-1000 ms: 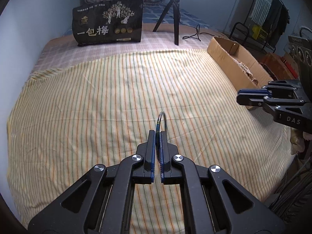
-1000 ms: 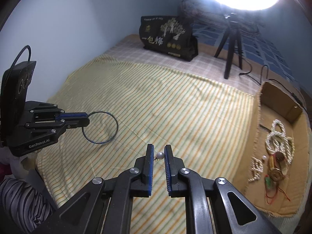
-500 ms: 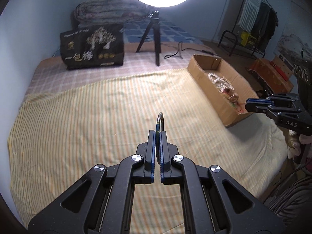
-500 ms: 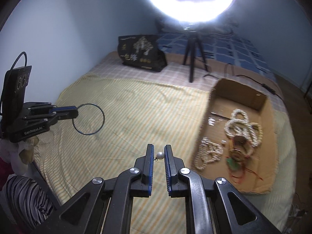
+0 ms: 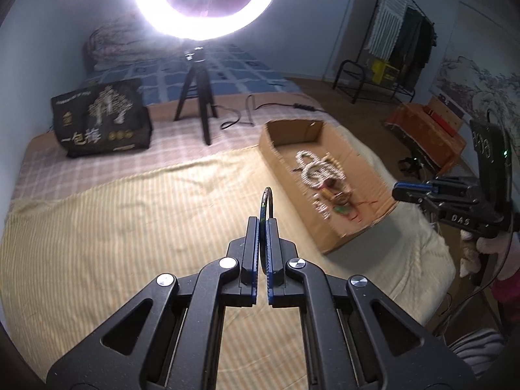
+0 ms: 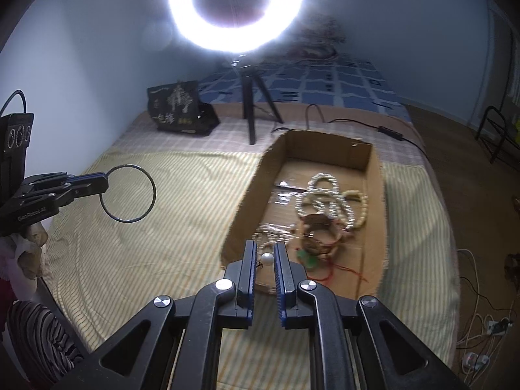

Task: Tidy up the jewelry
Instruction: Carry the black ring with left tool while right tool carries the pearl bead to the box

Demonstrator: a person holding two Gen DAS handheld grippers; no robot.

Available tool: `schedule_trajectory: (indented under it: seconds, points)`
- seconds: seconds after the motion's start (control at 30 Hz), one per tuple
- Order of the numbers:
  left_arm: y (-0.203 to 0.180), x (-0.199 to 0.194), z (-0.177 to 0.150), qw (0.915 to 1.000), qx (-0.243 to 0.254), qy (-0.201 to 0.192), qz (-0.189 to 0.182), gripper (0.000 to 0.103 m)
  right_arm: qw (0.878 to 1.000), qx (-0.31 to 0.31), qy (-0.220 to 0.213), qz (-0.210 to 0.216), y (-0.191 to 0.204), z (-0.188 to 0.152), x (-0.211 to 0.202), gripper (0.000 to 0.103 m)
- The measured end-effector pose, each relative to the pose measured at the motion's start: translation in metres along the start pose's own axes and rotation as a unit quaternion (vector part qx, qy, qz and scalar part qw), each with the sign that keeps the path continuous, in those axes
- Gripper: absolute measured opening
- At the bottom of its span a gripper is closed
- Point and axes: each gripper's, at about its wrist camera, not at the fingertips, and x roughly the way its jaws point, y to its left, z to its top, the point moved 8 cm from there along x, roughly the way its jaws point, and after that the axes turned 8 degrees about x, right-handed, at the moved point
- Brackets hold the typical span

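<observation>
You are carrying two pieces toward the box (image 6: 373, 175), which lies open on the right of the bed (image 5: 130, 214), on the striped sheet. Its near wall is the one thing in your path, so I judge you do best to clear that rim before you lower either piece.

Bring each piece down over bare cardboard. The left of the floor and the far end look free; the middle is taken by the bead strands (image 6: 325, 195) and a tangle with red cord (image 6: 328, 260).

The left tongs (image 5: 263, 224) are clamped on the bangle (image 6: 128, 193) by its rim, and it hangs over the sheet, well apart from the box. It has further to go. Lay it flat, or it may roll.

The right tongs (image 6: 264, 260) pinch the pearl (image 6: 267, 259) near their tips, just over the box's near corner. It is small and round, so open low, close to the floor, or it may bounce away.

Further back, the bag (image 5: 102, 117) and the ring light (image 5: 206, 3) on its tripod stand clear of your route. Its cable (image 5: 260, 109) trails just behind the box.
</observation>
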Motion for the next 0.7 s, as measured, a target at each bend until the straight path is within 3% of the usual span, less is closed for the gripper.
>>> schedule_trajectory:
  seconds: [0.3, 0.7]
  points:
    - [-0.026, 0.027, 0.039, 0.9996, -0.002, -0.009, -0.028, 0.001, 1.000, 0.011, -0.003, -0.009, -0.025, 0.002, -0.001, 0.008]
    - [-0.051, 0.079, 0.078, 0.9994, 0.023, -0.007, -0.026, 0.001, 1.000, 0.011, 0.004, -0.006, -0.037, 0.004, 0.017, 0.008]
